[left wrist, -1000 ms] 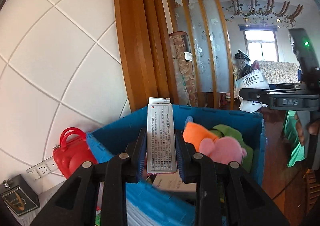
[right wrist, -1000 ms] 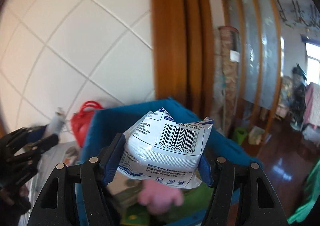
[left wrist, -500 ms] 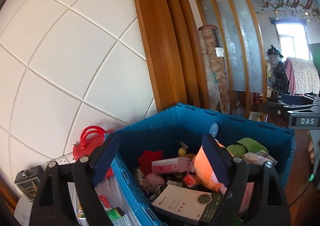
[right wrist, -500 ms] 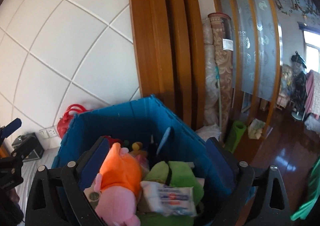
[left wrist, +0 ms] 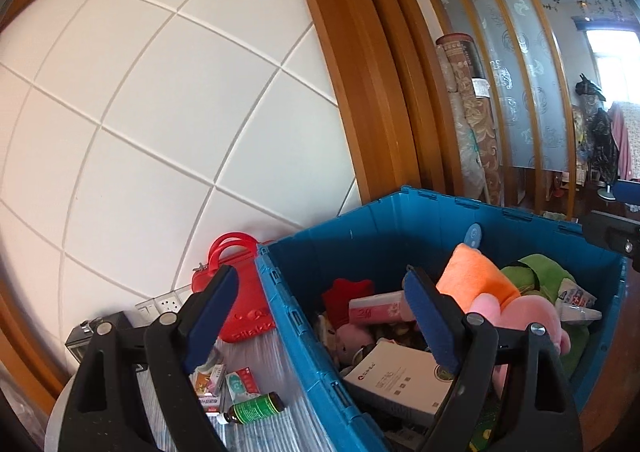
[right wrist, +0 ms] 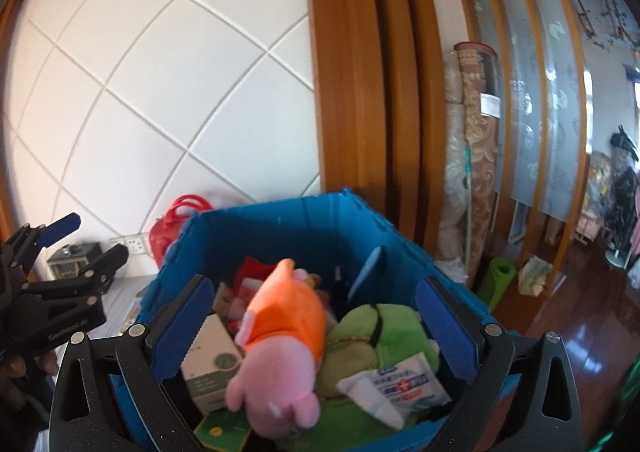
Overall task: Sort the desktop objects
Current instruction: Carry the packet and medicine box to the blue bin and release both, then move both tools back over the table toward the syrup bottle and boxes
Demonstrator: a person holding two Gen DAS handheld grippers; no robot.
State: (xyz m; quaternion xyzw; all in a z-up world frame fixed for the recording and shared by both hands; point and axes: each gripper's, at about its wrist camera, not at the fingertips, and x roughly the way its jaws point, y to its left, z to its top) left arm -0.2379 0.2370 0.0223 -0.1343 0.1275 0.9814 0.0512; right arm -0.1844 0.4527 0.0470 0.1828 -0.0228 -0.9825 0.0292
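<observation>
Blue plastic crate sits well filled; our left gripper and right gripper gape wide, holding nothing. Next we'd judge the small green-labelled glass bottle worth fetching.

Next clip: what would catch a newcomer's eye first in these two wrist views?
The blue crate, packed full, fills the middle of both views. On top lies a pink plush pig in an orange shirt, beside a green plush toy and a white packet. Both grippers, left and right, hang open and empty above it, with small boxes and a green bottle on the table to the left.
</observation>
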